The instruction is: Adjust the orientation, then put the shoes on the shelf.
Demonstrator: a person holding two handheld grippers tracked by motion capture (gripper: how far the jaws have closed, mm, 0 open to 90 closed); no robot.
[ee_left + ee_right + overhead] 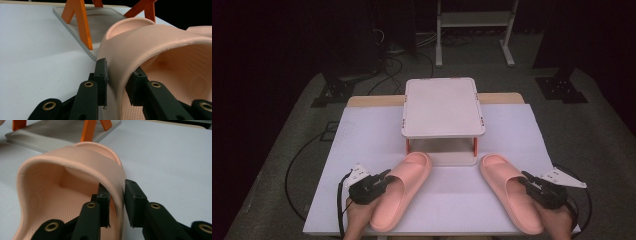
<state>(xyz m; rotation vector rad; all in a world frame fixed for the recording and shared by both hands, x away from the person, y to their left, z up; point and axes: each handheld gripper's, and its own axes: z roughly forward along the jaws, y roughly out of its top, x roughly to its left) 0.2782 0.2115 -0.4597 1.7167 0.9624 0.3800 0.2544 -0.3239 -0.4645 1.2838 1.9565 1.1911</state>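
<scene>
While each claw clamps slipper strap edge, left claw (384,176) grasps left slipper (404,187), right claw (525,178) right slipper (507,192).

Left hand-held gripper (384,176): jaws clamped, held low in left hand (357,214). Right hand-held gripper (526,179): jaws clamped, right hand (556,220) behind.

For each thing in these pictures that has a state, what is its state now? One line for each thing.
left slipper: flat on the table, toe towards the rack, strap edge gripped.
right slipper: flat on the table, toe towards the rack, strap edge gripped.
left gripper: shut on the left slipper's strap.
right gripper: shut on the right slipper's strap.
rack: upright, top shelf bare, lower shelf bare as far as visible.
</scene>
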